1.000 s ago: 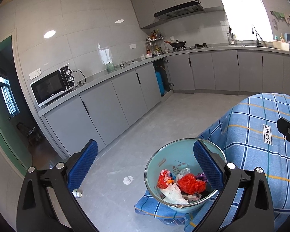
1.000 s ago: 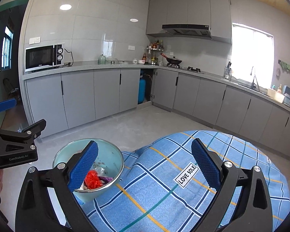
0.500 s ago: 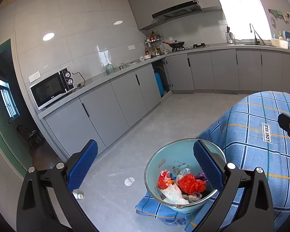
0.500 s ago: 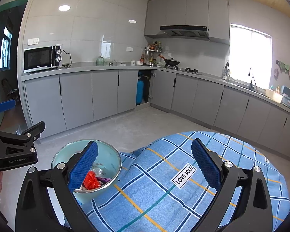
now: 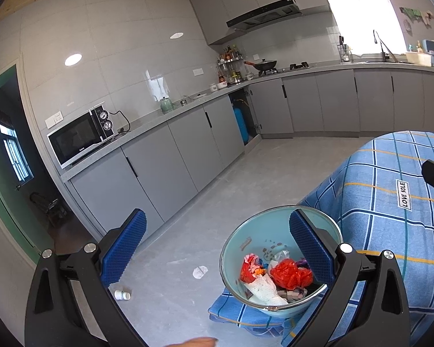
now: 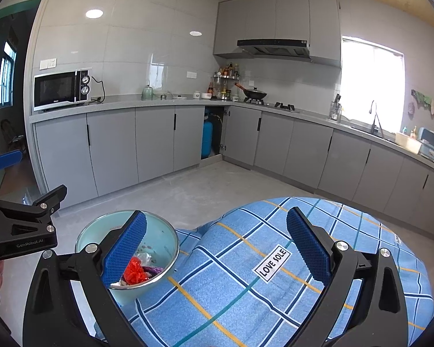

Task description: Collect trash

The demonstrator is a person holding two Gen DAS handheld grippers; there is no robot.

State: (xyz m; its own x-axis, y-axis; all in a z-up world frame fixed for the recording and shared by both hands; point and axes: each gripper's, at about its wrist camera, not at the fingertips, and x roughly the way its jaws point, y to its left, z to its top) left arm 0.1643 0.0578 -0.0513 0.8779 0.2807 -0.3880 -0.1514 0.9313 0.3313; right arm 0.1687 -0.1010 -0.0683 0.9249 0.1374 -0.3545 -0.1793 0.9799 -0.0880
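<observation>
From the left wrist camera, the left gripper (image 5: 217, 245) holds its blue ribbed pads wide apart with nothing between them. Below and to the right, a round pale-blue enamel bowl with a metal rim (image 5: 254, 231) sits at the corner of a table covered in a blue checked cloth with yellow lines (image 5: 390, 202). Inside the bowl lies the trash: a crumpled red plastic bag (image 5: 290, 273), a wad of white paper towel (image 5: 264, 287) and a small red-and-pink wrapper (image 5: 250, 266). On the grey concrete floor (image 5: 217, 190) lie a small white bottle (image 5: 122, 295), near the left pad, and a flat white scrap (image 5: 200, 272), just left of the bowl. A silver microwave (image 5: 81, 136) stands on the grey counter.

From the right wrist camera, the right gripper (image 6: 217, 245) is likewise spread wide and empty, above the checked cloth and its white "LOVE SOLE" label (image 6: 272, 263). The bowl sits at lower left, partly behind the left pad, with the red bag visible inside. The left gripper shows at the left edge.
</observation>
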